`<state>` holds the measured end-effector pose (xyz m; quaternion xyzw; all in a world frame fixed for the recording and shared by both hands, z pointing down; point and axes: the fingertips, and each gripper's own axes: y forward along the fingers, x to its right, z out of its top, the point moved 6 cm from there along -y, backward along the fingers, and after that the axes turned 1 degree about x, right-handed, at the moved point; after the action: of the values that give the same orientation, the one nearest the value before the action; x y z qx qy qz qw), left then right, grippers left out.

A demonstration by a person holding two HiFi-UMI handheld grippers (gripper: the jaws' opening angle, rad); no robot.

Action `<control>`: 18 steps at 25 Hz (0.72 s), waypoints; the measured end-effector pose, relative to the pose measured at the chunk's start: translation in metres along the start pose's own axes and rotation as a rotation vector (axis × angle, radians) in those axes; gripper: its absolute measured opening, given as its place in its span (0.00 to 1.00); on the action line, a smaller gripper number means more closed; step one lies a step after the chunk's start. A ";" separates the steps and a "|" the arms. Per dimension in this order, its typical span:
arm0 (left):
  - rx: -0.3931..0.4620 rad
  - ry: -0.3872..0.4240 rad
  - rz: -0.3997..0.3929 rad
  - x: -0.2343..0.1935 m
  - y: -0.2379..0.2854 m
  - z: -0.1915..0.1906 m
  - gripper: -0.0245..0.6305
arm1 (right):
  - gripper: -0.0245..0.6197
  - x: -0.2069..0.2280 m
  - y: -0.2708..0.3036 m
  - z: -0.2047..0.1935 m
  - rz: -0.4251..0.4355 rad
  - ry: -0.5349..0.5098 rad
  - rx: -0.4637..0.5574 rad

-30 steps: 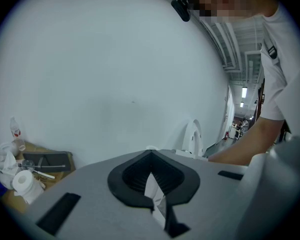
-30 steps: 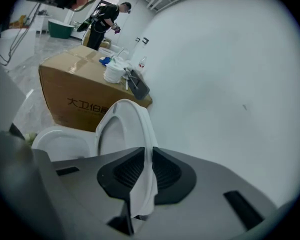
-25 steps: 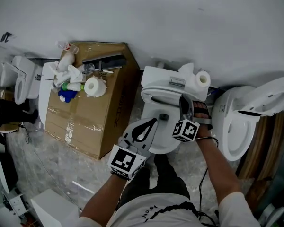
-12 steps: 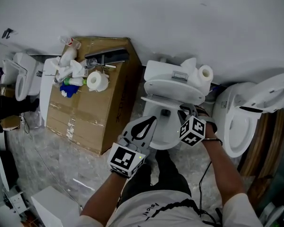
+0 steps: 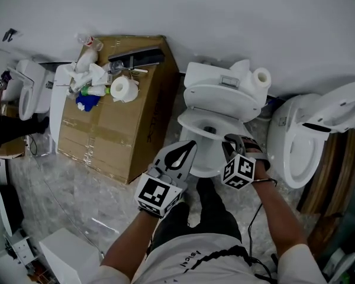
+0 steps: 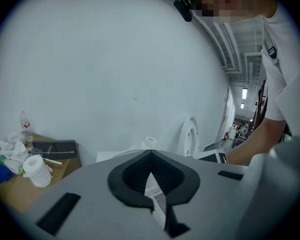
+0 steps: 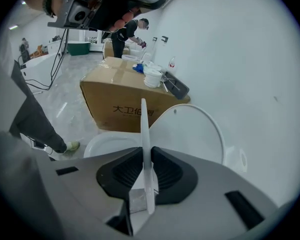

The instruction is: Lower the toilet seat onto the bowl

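Right gripper (image 7: 145, 151) is pinched on the thin free edge of the toilet seat (image 7: 144, 124). Its jaws have just eased open a bit, but the seat is between the pads and they look pressed on it.

Seat is partway down and tilted, clear of the upright lid (image 7: 195, 134) behind it and not yet on the bowl (image 7: 107, 144).

Left gripper (image 6: 150, 156) has its jaws together on nothing. From the head view it sits by the bowl's front-left rim; can't tell if it touches.

Risks from here, my read:
- Slip. The hold is a small bite on a smooth, thin plastic edge, and the jaws have already loosened. Any more loosening and the seat drops free and slams onto the porcelain.
- Pinch. The lower jaw is under the seat edge. If the seat is carried all the way down, that jaw ends up trapped between seat and rim, or the seat rests on the jaw rather than on the bowl. It needs letting go just above the rim.
- Left gripper in the way. If its tip is over the rim, the seat lands on it.
- Lid follows. If the seat drags on the hinge, the lid may tip forward onto the right gripper.
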<state>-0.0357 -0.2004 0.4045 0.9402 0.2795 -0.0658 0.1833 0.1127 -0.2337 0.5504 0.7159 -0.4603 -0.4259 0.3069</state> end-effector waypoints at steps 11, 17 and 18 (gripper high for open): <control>-0.047 -0.032 -0.060 0.011 -0.066 -0.070 0.05 | 0.15 -0.107 0.005 -0.014 -0.132 -0.009 -0.015; -0.075 -0.052 -0.089 0.013 -0.097 -0.126 0.05 | 0.16 -0.159 0.017 -0.025 -0.193 -0.034 -0.014; -0.079 -0.055 -0.096 0.014 -0.100 -0.136 0.05 | 0.16 -0.167 0.019 -0.027 -0.197 -0.036 -0.014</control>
<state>-0.0757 -0.0640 0.4961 0.9155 0.3217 -0.0894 0.2247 0.0935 -0.0858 0.6332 0.7477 -0.3899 -0.4703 0.2601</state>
